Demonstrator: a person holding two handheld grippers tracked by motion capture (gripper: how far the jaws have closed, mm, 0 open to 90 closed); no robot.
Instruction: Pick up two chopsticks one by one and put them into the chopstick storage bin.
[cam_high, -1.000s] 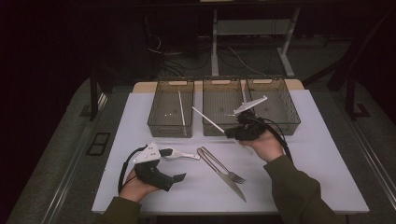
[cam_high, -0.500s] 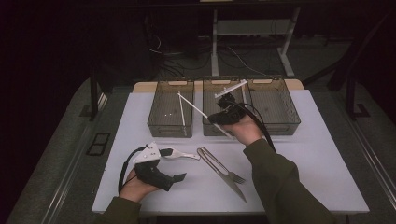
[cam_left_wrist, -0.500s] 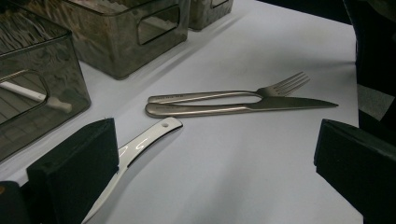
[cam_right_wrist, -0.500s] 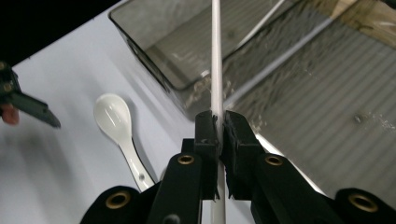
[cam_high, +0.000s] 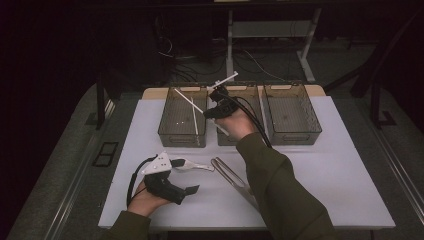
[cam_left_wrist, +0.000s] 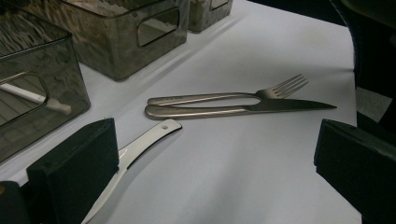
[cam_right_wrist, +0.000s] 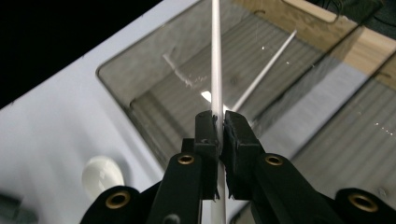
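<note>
Olive-green sleeves on both forearms. Left gripper (cam_high: 186, 176): black body, white three-cornered top plate with small dark dots, black cable looped behind, blocky black foam pads (cam_left_wrist: 74, 172). Right gripper (cam_right_wrist: 219, 133): black jaws, brass-coloured rivets, black cable trailing along sleeve.
</note>
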